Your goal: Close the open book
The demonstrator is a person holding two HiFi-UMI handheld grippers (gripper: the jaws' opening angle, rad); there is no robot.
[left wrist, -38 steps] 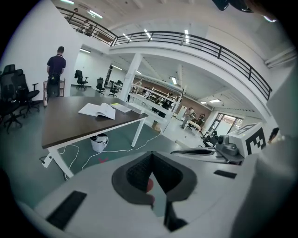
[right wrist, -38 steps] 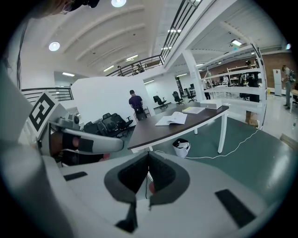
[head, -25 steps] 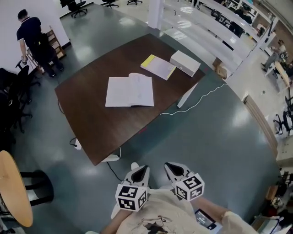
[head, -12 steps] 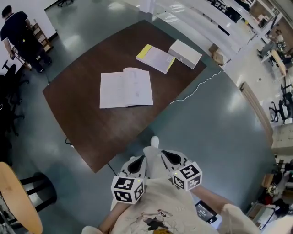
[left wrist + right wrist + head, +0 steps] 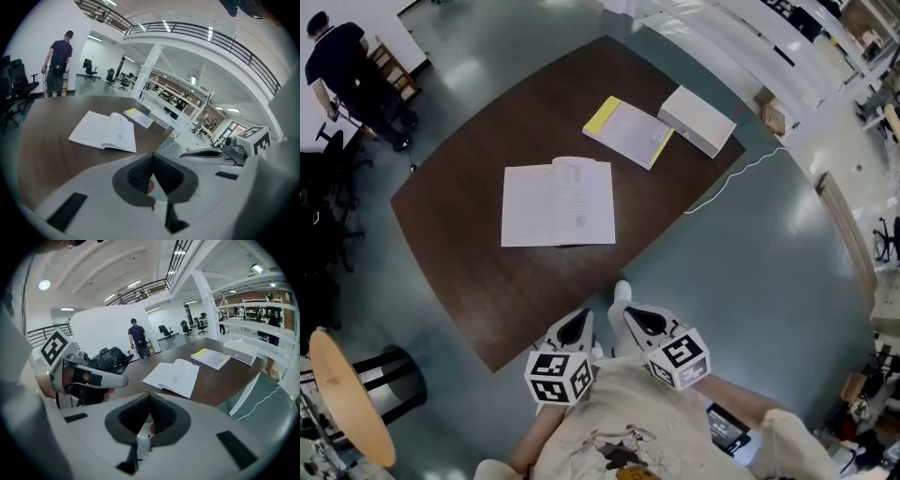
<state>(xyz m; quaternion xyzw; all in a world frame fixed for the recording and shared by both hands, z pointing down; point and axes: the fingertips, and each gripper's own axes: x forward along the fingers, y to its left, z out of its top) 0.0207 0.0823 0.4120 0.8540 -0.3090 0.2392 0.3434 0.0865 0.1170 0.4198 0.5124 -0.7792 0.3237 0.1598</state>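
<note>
An open white book (image 5: 558, 202) lies flat in the middle of a dark brown table (image 5: 478, 281); it also shows in the left gripper view as the book (image 5: 104, 131) and in the right gripper view as the book (image 5: 173, 376). My left gripper (image 5: 578, 327) and right gripper (image 5: 637, 319) hang side by side just off the table's near edge, well short of the book. Both are shut with nothing between their tips. In its own view the left gripper (image 5: 152, 155) has its jaws pressed together, and so does the right gripper (image 5: 149, 395).
A yellow-edged booklet (image 5: 628, 131) and a white box (image 5: 697, 120) lie at the table's far side. A white cable (image 5: 736, 178) runs over the grey floor to the right. A person (image 5: 352, 80) stands by black chairs at far left. A round wooden table (image 5: 347, 394) stands near left.
The table and book have come nearer and shifted lower in the head view as I walked toward them. Both grippers stayed shut, side by side, and now reach the table's near edge.
</note>
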